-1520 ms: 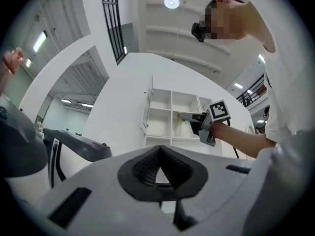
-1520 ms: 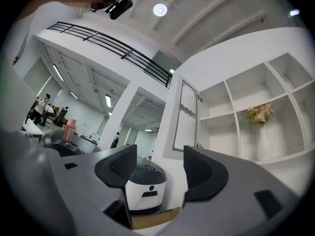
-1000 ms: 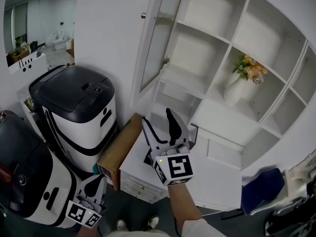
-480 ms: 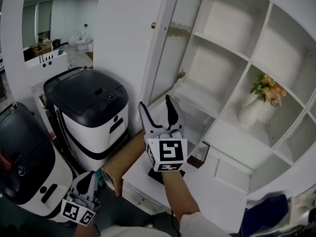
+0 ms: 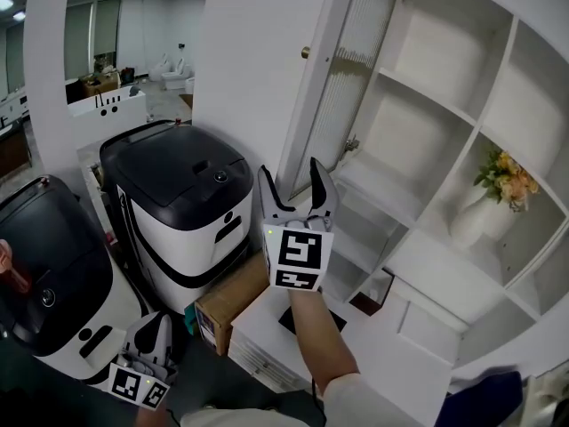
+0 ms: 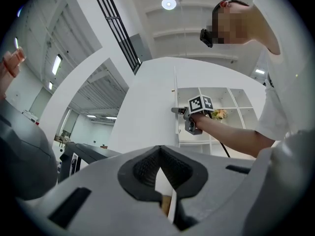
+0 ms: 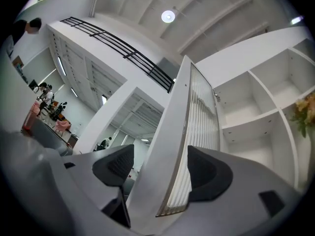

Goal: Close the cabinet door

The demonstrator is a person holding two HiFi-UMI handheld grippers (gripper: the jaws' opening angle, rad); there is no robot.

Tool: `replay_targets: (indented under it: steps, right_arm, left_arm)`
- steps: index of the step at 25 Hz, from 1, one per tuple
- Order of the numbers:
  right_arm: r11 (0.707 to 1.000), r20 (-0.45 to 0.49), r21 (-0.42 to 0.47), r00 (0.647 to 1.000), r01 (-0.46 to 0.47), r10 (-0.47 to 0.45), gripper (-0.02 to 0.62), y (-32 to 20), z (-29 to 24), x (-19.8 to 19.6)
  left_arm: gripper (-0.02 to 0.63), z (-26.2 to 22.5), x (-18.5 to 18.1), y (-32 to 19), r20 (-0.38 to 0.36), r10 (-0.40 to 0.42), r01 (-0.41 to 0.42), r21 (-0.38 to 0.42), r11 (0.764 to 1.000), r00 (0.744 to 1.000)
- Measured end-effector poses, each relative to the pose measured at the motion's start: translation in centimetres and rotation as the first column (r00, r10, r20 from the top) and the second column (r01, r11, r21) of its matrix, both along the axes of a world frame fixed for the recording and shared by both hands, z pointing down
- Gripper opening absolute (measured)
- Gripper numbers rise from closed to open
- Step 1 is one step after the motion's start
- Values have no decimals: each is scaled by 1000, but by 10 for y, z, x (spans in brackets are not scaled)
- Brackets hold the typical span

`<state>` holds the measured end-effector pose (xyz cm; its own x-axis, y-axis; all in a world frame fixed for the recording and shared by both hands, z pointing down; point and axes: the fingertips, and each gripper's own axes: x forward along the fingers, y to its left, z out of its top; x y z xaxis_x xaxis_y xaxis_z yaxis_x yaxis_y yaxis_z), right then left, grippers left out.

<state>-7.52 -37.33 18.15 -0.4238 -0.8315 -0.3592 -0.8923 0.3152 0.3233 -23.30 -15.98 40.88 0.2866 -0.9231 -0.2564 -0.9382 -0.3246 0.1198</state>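
While my right claw (image 5: 292,183) is raised with its jaws wide apart and gripping nothing, the bottom edge of the cabinet door (image 5: 356,69) runs up between them in the right gripper view (image 7: 160,168). I cannot tell whether either pad touches it yet. That door, a ribbed glass pane in a white frame, stands swung well open, rising straight ahead of the claw and above it. Its small knob (image 5: 305,52) sits high on the outer face, up and slightly right of the claw. Right of the claw are the open white shelves (image 5: 427,105), and a vase of flowers (image 5: 484,207) stands far to the right. Left of the claw stands a black-lidded machine (image 5: 178,172), with a cardboard box (image 5: 233,296) below. My left claw (image 5: 156,332) hangs low, well down and left of the right one, its jaws together and empty.

I judge this to be the lining-up step, with the closing swing not begun. Next I would press the left-hand jaw against the outer face near the free edge. I would then sweep rightward along the hinge arc until the door meets the shelf frame.
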Motion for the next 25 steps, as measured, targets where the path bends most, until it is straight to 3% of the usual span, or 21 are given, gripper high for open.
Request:
replay_targets:
  steps: [11, 18, 25]
  right_arm:
    - [998, -7, 7, 998, -55, 55, 310, -15, -1, 1]
    - [999, -52, -9, 998, -46, 46, 281, -20, 8, -4]
    - [999, -24, 16, 999, -32, 32, 281, -14, 7, 2]
  left_arm:
    - [5, -9, 9, -6, 51, 47, -47, 3, 999, 998]
    - [5, -9, 15, -4, 73, 66, -65, -16, 998, 995]
    - [5, -18, 17, -1, 93, 63, -62, -13, 998, 994]
